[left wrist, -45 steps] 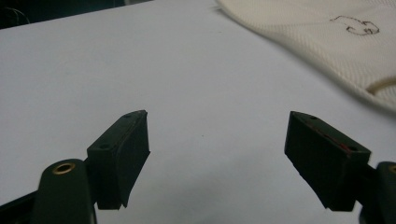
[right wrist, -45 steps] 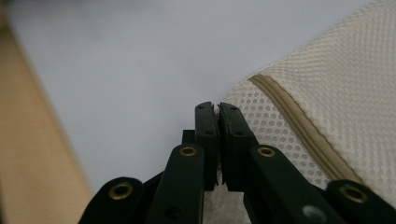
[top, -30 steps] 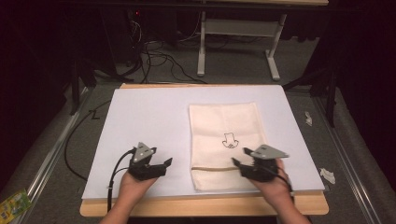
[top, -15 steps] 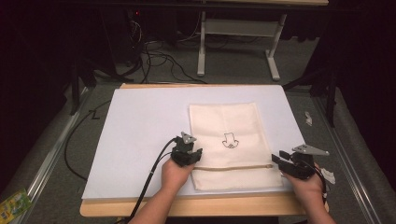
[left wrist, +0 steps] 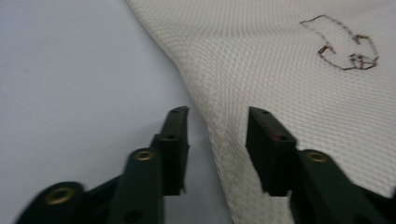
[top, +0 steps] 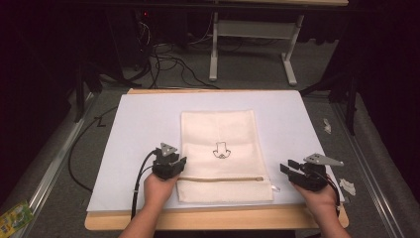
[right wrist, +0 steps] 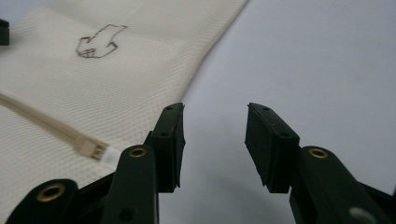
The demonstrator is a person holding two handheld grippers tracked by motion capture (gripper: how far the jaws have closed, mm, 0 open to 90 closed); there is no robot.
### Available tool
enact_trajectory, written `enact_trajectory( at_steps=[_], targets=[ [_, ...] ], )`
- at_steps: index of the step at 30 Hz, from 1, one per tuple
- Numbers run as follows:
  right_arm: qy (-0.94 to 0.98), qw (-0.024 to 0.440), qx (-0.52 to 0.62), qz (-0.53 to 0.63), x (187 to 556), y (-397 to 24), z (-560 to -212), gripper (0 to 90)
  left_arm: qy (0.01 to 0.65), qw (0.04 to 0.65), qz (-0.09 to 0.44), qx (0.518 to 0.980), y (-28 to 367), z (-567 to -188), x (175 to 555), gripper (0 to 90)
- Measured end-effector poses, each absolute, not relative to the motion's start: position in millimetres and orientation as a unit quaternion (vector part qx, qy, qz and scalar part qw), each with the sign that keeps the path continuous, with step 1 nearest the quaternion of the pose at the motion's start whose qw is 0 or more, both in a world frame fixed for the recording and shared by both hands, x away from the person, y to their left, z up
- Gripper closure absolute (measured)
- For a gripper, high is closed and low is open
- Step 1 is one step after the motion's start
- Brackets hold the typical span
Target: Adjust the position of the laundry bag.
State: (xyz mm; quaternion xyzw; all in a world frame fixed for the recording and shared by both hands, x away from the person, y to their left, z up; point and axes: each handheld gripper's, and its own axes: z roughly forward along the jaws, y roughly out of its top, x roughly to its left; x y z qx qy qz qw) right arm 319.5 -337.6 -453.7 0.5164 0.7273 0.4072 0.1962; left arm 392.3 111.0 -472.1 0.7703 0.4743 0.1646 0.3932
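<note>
The cream mesh zip bag (top: pixel 224 156) lies mid-frame on the white sheet (top: pixel 138 129). The left gripper (left wrist: pixel 217 121) straddles its edge, jaws just reopened, unclamped. The right gripper (right wrist: pixel 214 119) gapes empty lower right; its view reveals the zip pull (right wrist: pixel 93 150).

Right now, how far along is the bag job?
Done: mesh bag lies flat on the white mat, zipper closed. In hand: left gripper straddles the bag's left edge, jaws apart, not pinching; right gripper open beside the right edge. Left: both grasps.
</note>
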Motion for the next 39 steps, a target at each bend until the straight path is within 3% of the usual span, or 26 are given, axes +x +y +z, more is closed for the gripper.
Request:
enact_trajectory(
  at_steps=[3, 8, 10, 11, 17, 25, 32, 39],
  targets=[
    [0.733, 0.184, 0.510, 0.410, 316.1, -328.2, -454.2, 60.5, 0.452, 0.422, 0.153, 0.771, 123.7, -457.1, 384.1, 46.5],
    [0.749, 0.153, 0.504, 0.403, 308.6, -316.2, -457.3, 66.8, 0.405, 0.438, 0.167, 0.785, 149.8, -460.1, 352.8, 41.6],
    [0.758, 0.142, 0.502, 0.391, 307.8, -312.4, -460.1, 66.4, 0.420, 0.436, 0.158, 0.780, 157.1, -455.7, 351.8, 42.6],
    [0.761, 0.140, 0.502, 0.386, 308.8, -310.1, -462.1, 65.7, 0.421, 0.447, 0.162, 0.772, 159.2, -452.8, 351.5, 36.3],
    [0.774, 0.132, 0.495, 0.372, 311.4, -300.1, -469.7, 64.6, 0.419, 0.457, 0.182, 0.763, 155.9, -452.7, 350.6, 28.5],
    [0.791, 0.151, 0.483, 0.344, 311.3, -289.1, -474.1, 65.2, 0.416, 0.458, 0.182, 0.765, 150.7, -456.2, 350.8, 27.2],
    [0.805, 0.156, 0.465, 0.333, 313.0, -282.9, -471.8, 82.3, 0.398, 0.472, 0.166, 0.769, 142.8, -455.8, 347.9, 30.7],
    [0.796, 0.157, 0.465, 0.354, 313.8, -286.3, -466.1, 84.6, 0.401, 0.488, 0.155, 0.760, 138.9, -447.5, 344.9, 31.9]
  ],
)
